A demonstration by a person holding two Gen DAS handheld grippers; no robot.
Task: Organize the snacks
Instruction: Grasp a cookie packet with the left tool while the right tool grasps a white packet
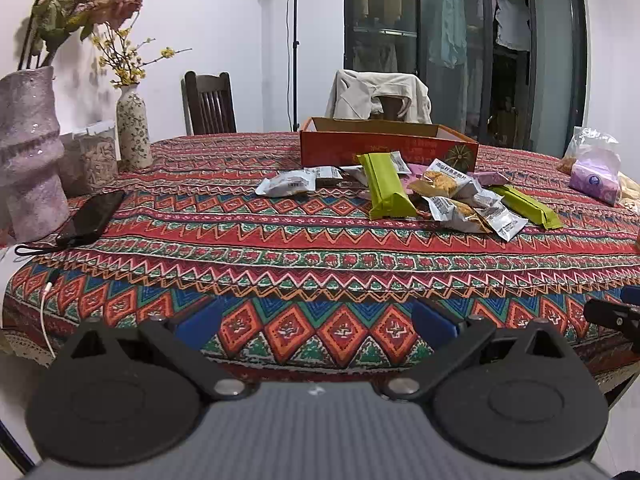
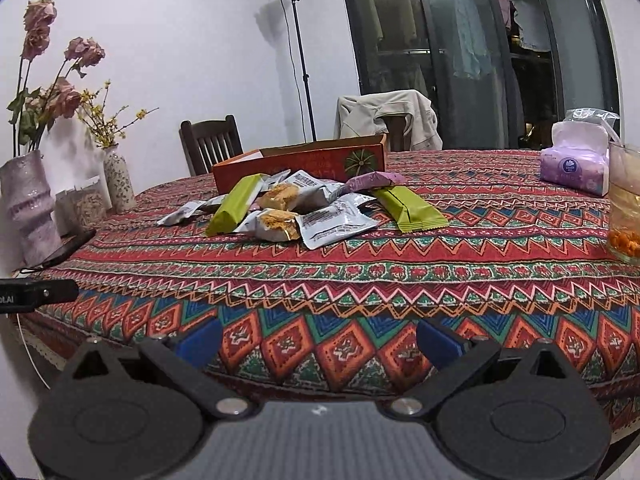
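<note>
Evidently nothing picked yet: left gripper (image 1: 316, 322) and right gripper (image 2: 318, 342) both gaped wide, empty. Snack pile (image 2: 296, 208) lay well ahead, orange box (image 2: 300, 162) just beyond. Best approached low, one packet at a time, nearest silver packet (image 2: 338, 226) first.

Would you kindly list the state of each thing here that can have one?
Left gripper: open, empty.
Right gripper: open, empty.
Orange box: open-topped, upright.
Snack packets: sealed, heaped loose on tablecloth.
Phone: screen dark, lying flat.
Tissue pack: opened.
</note>
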